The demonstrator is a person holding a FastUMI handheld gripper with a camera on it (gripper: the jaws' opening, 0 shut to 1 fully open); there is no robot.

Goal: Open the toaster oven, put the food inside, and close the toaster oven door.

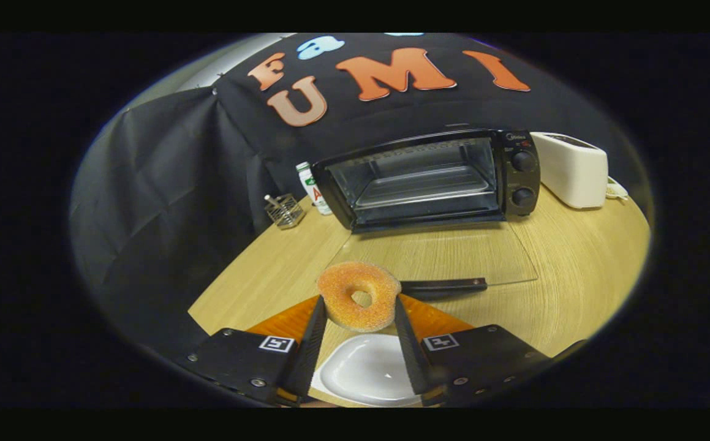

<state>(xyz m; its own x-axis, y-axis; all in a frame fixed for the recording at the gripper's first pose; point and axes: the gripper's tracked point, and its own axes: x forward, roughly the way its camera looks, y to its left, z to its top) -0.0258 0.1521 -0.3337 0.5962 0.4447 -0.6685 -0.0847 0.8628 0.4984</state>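
Claw (359, 306) fingers are pressed against both sides of a sugared orange ring doughnut (359, 295), held above a white plate (367, 370), before the black toaster oven (428, 179), whose glass door (440, 254) is lowered.

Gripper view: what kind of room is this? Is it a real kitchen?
Probably a mock kitchen in a test booth: a toaster oven with its door open and a white toaster stand on a wooden table. The gripper holds a donut.
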